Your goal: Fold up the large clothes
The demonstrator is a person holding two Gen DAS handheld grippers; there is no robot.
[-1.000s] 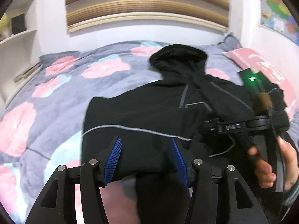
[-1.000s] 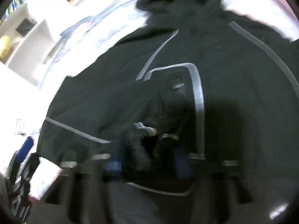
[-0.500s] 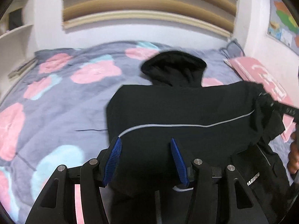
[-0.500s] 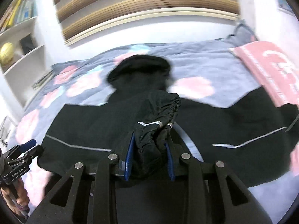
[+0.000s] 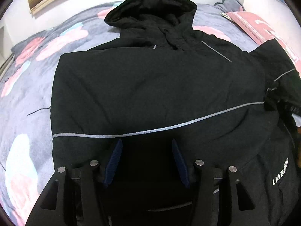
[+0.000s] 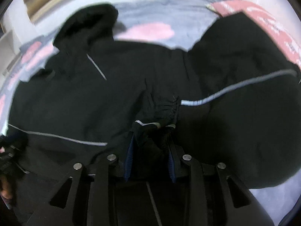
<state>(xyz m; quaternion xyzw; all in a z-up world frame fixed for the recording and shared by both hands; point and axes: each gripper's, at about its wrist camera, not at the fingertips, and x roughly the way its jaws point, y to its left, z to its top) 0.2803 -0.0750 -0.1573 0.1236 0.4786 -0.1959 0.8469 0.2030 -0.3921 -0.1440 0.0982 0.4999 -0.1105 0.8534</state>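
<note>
Across the middle of the bed [image 5: 28, 98]: black hooded jacket [image 5: 150, 79] spread flat, hood toward the headboard edge. Right gripper [image 6: 150, 150] clamped on a sleeve cuff [image 6: 160, 113], just ahead, nearer the fold. Left gripper [image 5: 146, 160] clamped on bunched hem fabric.

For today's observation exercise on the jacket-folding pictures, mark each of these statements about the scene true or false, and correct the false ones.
1. The black hooded jacket lies on a floral bedspread. True.
2. The right gripper is empty. False: gathered cuff fabric sits pinched between its blue pads.
3. The hood points toward the far wall. True.
4. The jacket's reflective stripe is bright red. False: it is pale grey.
5. A pink pillow lies at the bed's right side. True.
</note>
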